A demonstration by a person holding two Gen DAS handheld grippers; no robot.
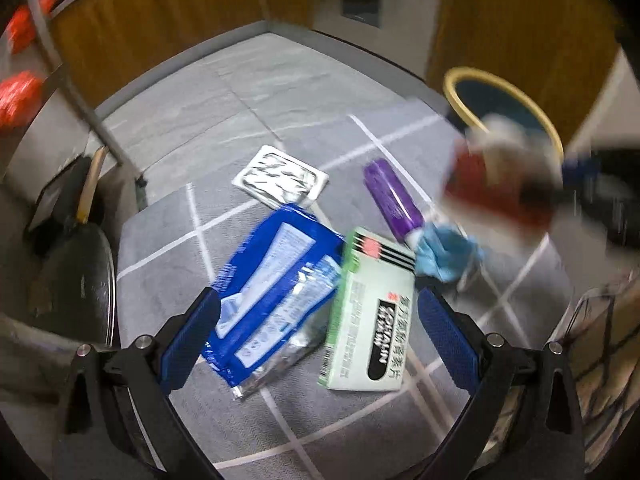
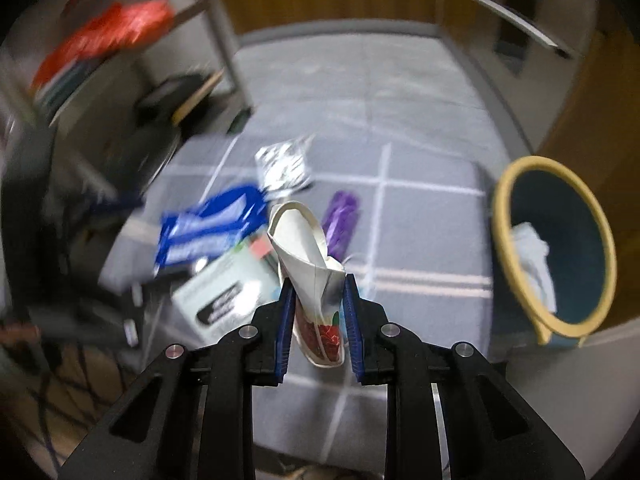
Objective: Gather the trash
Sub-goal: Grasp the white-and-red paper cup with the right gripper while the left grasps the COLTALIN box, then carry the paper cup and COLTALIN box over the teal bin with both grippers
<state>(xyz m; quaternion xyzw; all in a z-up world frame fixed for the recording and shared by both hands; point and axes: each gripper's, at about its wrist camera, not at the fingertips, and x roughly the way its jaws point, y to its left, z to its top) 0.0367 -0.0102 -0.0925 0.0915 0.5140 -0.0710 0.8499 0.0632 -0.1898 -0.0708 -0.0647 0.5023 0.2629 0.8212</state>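
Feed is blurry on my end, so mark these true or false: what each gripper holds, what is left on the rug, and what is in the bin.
1. The right gripper is shut on a squashed paper cup. True.
2. The left gripper holds the green box. False: its jaws stand open and empty above the box and the blue pack.
3. The bin is empty. False: something pale lies inside.
4. The purple tube lies on the rug. True.
5. The foil blister sheet is in the bin. False: it lies on the rug.
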